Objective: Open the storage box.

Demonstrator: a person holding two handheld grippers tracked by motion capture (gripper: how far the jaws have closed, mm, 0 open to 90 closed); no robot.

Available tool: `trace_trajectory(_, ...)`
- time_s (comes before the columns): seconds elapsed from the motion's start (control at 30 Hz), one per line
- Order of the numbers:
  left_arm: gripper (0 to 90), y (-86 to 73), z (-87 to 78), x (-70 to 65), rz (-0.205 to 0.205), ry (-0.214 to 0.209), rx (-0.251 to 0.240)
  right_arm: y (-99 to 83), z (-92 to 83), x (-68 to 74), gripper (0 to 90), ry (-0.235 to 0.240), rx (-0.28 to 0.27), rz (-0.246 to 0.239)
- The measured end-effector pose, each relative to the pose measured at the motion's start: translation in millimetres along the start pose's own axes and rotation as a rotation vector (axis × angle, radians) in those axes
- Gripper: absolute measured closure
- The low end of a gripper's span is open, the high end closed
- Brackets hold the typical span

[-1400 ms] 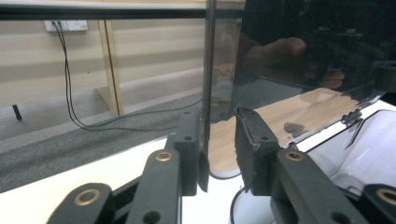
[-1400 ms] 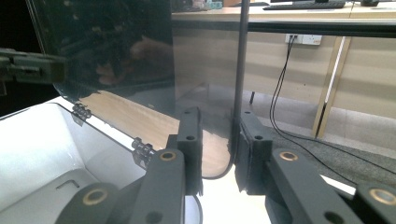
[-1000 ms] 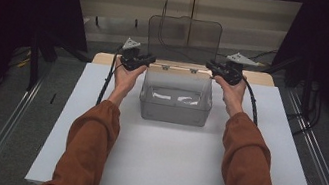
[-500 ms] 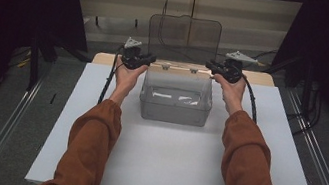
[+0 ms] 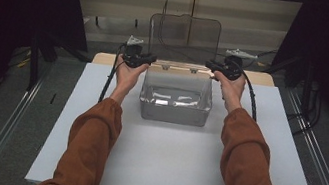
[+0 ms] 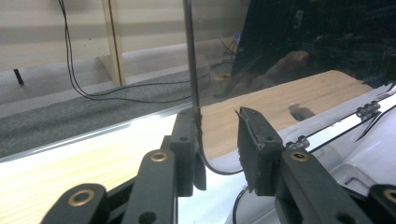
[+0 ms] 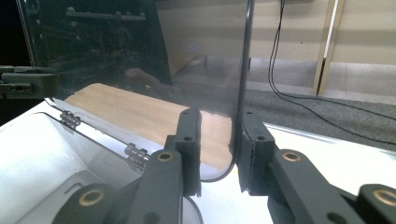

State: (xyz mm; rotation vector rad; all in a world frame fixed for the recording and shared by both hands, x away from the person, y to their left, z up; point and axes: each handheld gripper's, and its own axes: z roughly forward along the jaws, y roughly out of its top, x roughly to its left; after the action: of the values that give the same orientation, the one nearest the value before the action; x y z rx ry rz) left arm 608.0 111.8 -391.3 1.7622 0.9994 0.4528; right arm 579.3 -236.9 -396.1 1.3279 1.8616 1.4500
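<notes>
High view: the left tongs and right tongs stand at the two lower corners of the lid, one hand to each side, neither nearer than the other. Left gripper view shows the lid's edge between the jaws, lying against one pad with a clear gap to the other. These tongs are released and have just been easing apart. Right gripper view shows much the same: the edge sits by one jaw and daylight shows before the other, so nothing is clamped there either.

The lid stands upright, its long axis running straight across from one pair of tongs to the other. It is joined by small hinges to the far rim of the clear box. Any next move, I'd judge, turns on that hinge line. The box sits mid-counter, open. Pale glints show on its floor, but I cannot tell whether anything lies in it.
</notes>
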Motion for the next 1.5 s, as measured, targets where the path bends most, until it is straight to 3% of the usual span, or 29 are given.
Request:
trace_trajectory(0.57,64.1,0.8,5.8,1.6,-0.046,0.017,0.001,1.0,4.6,-0.4,68.6,-0.02,0.03,0.055)
trace_trajectory(0.83,60.7,4.1,7.7,0.2,-0.038,0.025,0.042,1.8,7.3,-1.3,67.7,-0.025,0.045,0.083)
trace_trajectory(1.3,58.4,5.3,11.5,2.0,-0.073,0.019,0.077,4.9,10.1,-4.2,67.5,-0.023,0.096,0.164)
trace_trajectory(1.5,56.4,4.7,12.9,1.2,-0.079,0.031,0.092,3.8,12.3,-5.5,65.2,-0.02,0.107,0.172)
